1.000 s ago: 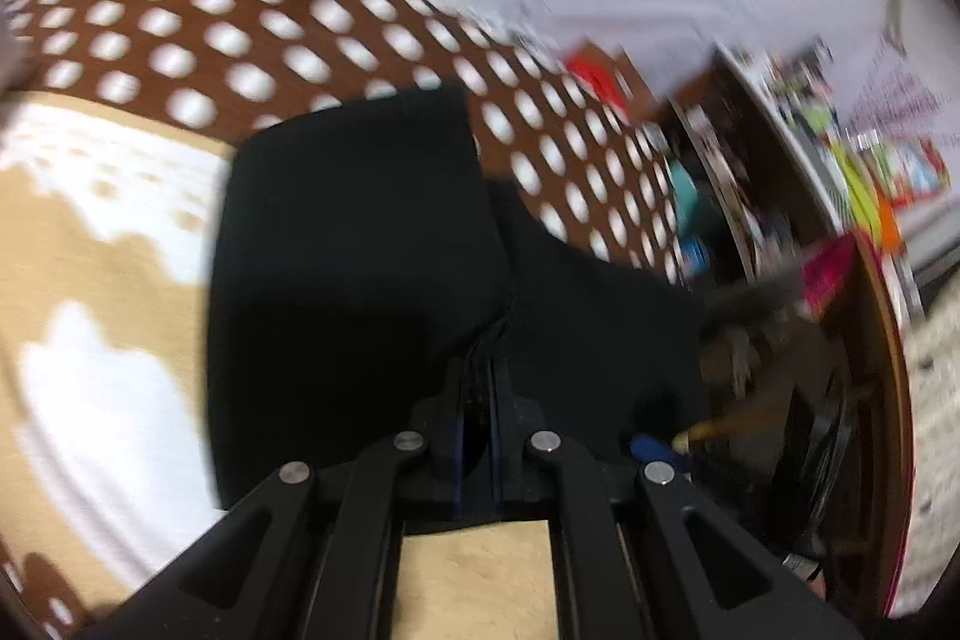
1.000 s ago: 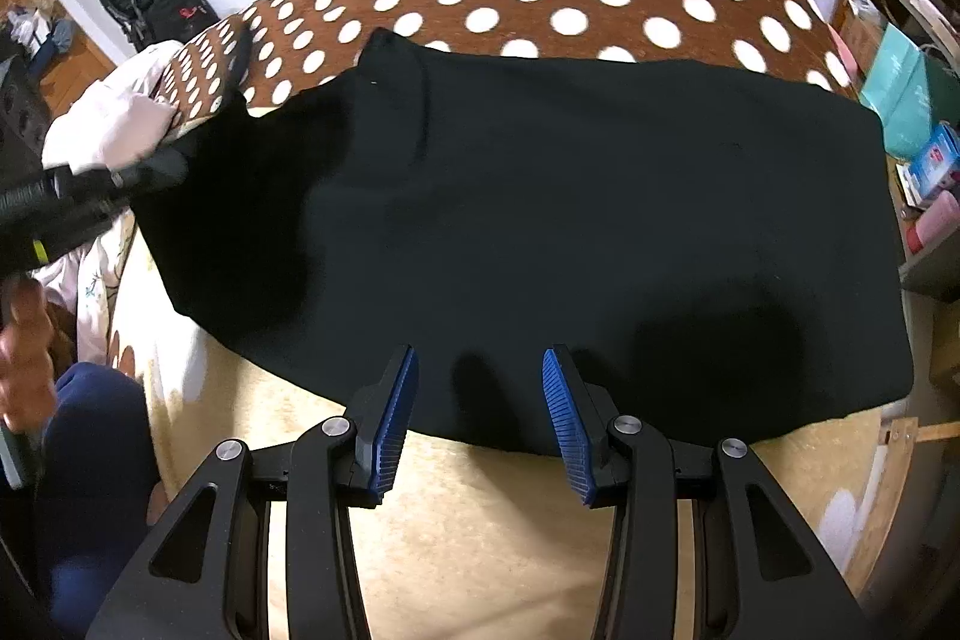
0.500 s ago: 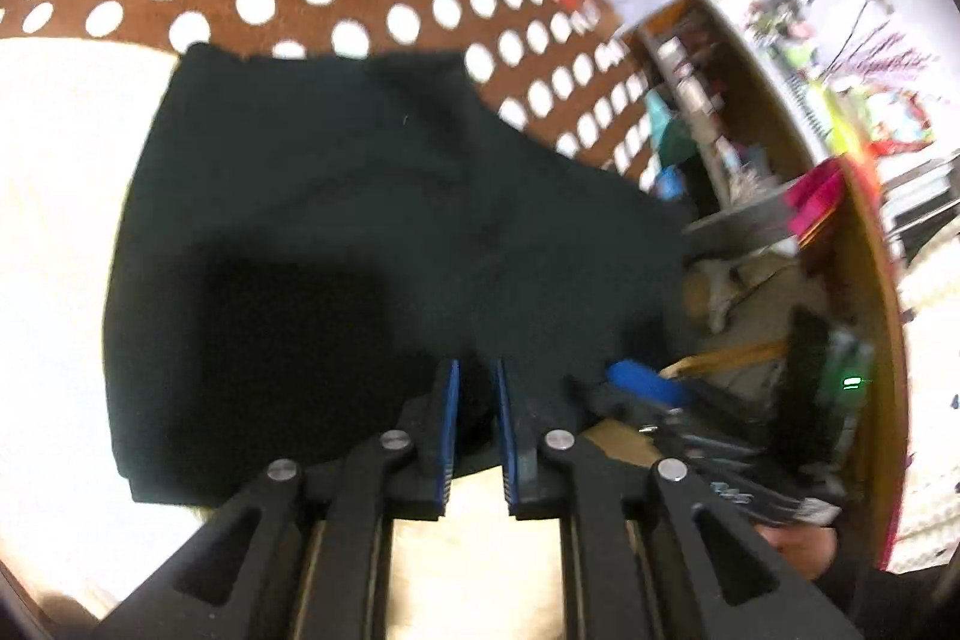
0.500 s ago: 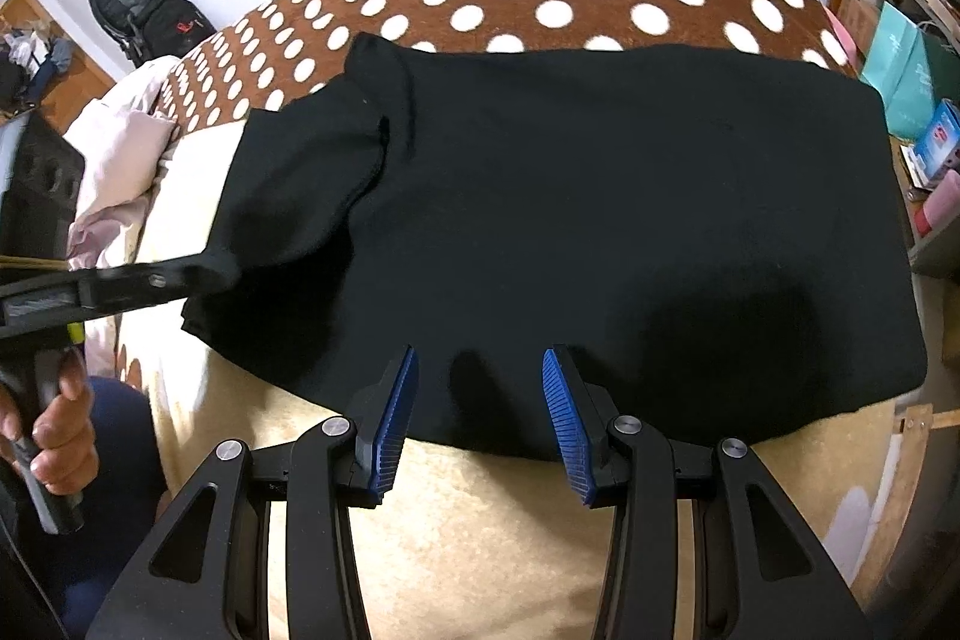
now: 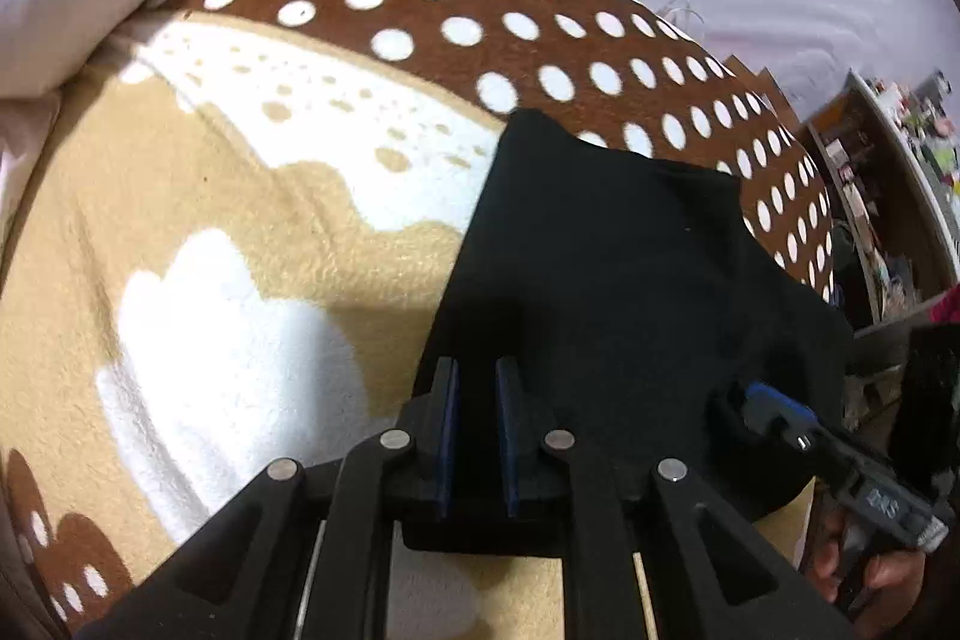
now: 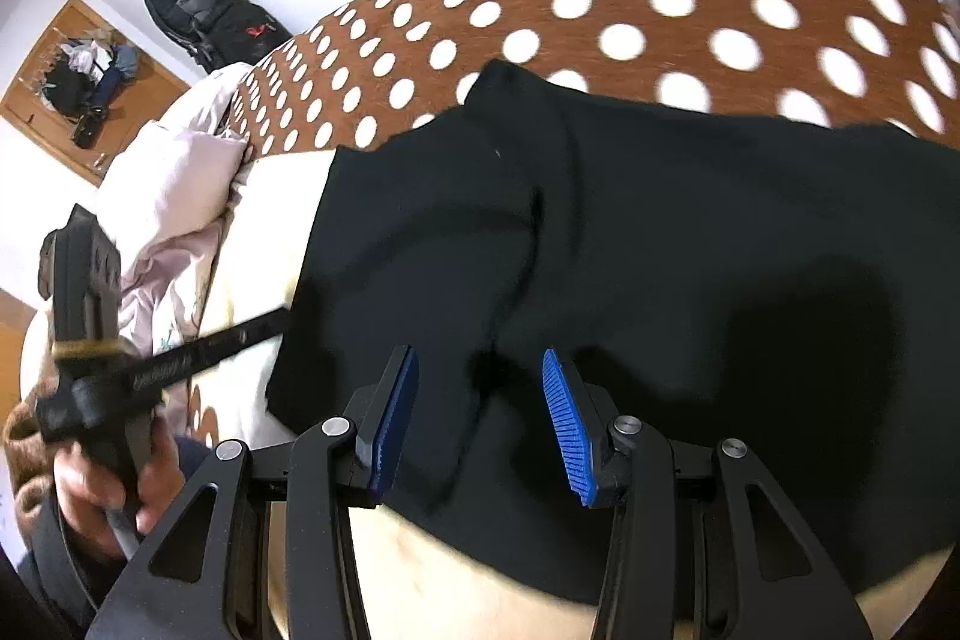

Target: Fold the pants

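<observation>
1. At the far left a pale pink quilt (image 6: 174, 196) is bunched against the bed's edge, with a black backpack (image 6: 204, 10) leaning on the white wall behind it.
2. The fleece blanket (image 5: 252, 244), tan with white cloud shapes and a brown band of white dots, covers the bed.
3. The left tool (image 5: 477, 430) sits low over the near left edge of the pants; its blue-lined jaws are almost together with a slim gap showing, and I cannot tell whether cloth is caught between them.
4. The black fabric pants (image 6: 690, 250) lie flat across the blanket, the far edge reaching onto the dotted band, with a folded flap lying over the left part.
5. The right tool (image 6: 480, 421) hovers at the near hem, its ribbed blue jaws spread wide over the cloth.
6. At the right, cluttered wooden shelves (image 5: 870, 196) stand beside the bed.
</observation>
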Tool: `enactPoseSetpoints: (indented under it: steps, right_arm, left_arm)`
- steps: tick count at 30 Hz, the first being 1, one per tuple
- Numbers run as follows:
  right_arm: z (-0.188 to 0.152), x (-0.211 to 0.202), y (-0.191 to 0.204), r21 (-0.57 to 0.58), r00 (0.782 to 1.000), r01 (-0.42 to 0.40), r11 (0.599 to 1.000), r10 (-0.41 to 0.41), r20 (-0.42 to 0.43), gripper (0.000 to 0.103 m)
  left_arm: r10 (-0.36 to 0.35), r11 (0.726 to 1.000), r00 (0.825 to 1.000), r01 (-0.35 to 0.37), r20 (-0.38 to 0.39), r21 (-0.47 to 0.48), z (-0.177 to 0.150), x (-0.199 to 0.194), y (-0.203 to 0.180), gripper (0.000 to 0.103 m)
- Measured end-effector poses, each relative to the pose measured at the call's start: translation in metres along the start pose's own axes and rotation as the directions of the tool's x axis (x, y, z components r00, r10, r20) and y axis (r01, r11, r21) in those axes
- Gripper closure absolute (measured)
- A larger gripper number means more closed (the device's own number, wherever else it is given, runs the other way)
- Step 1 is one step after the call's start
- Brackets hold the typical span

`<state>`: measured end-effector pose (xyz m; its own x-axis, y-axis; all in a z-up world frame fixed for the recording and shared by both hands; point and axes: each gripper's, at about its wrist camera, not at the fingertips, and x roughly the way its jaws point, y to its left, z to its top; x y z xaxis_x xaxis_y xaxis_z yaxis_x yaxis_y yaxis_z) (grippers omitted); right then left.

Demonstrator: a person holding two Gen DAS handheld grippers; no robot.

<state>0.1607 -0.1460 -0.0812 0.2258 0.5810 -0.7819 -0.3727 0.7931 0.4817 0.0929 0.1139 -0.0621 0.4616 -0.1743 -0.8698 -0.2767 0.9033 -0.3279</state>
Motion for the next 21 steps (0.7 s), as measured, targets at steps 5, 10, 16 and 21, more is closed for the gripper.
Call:
enactPoseSetpoints:
  steps: [5, 10, 16, 21]
  right_arm:
    - [0.017, 0.035, -0.007, 0.032, 0.998, -0.027, 0.999, 0.029, -0.061, 0.058]
    - [0.008, 0.034, -0.008, 0.085, 0.995, -0.094, 0.992, 0.097, -0.031, 0.058]
    - [0.005, 0.044, 0.002, 0.055, 0.99, -0.131, 0.99, 0.134, -0.05, 0.058]
    - [0.026, 0.049, 0.006, 0.057, 0.994, -0.093, 0.994, 0.096, -0.049, 0.1]
  left_arm:
    - [0.055, 0.997, 0.998, -0.056, 0.02, 0.049, -0.002, 0.003, -0.005, 0.089]
    - [0.058, 0.995, 0.998, -0.057, -0.012, 0.082, -0.003, 0.015, -0.011, 0.089]
    - [0.087, 0.988, 0.996, -0.085, -0.009, 0.131, -0.008, 0.019, -0.021, 0.089]
    - [0.112, 0.98, 0.994, -0.111, -0.001, 0.163, -0.01, 0.021, -0.026, 0.089]
